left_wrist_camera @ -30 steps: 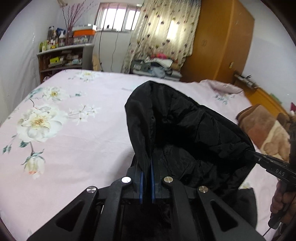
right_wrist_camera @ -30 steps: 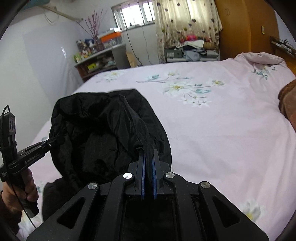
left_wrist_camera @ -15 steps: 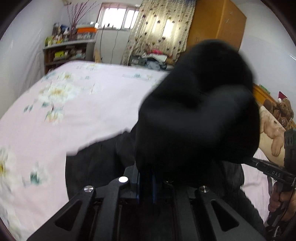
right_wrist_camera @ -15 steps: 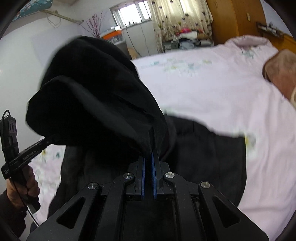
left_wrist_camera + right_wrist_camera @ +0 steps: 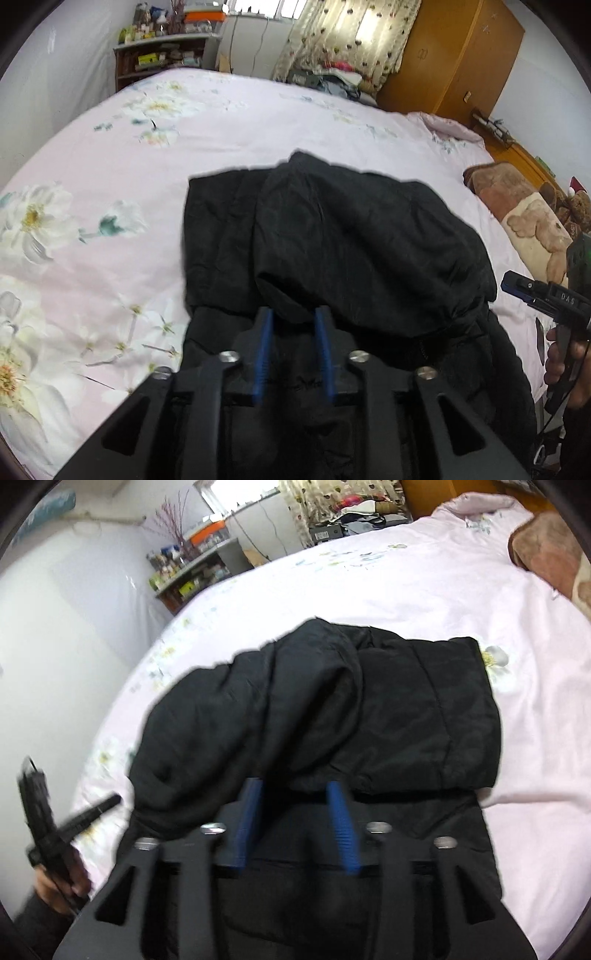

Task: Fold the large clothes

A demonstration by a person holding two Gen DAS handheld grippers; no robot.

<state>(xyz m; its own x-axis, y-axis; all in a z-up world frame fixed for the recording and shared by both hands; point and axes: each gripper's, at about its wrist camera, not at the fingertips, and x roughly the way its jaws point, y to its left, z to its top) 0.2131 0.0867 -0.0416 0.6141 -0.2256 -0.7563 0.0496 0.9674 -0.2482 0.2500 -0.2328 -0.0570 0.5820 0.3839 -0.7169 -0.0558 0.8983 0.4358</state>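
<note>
A black padded jacket (image 5: 351, 236) lies on the pink floral bedsheet (image 5: 110, 229), its upper part folded over onto the lower part. My left gripper (image 5: 293, 314) is open, its blue pads apart just behind the folded edge. In the right wrist view the jacket (image 5: 332, 716) lies the same way, and my right gripper (image 5: 295, 786) is open at the fold's near edge. Neither gripper holds the cloth. The right gripper also shows at the right edge of the left wrist view (image 5: 513, 286), and the left gripper at the left of the right wrist view (image 5: 110, 800).
A brown teddy-bear blanket (image 5: 524, 218) lies at the bed's right side. A shelf with bottles (image 5: 159, 55), a curtained window (image 5: 340, 33) and a wooden wardrobe (image 5: 454, 51) stand beyond the bed. The pink sheet spreads wide to the left and far side.
Both grippers swung the jacket's raised part forward and down onto the bed, then opened and let it go. The folded part now rests on the lower part.
</note>
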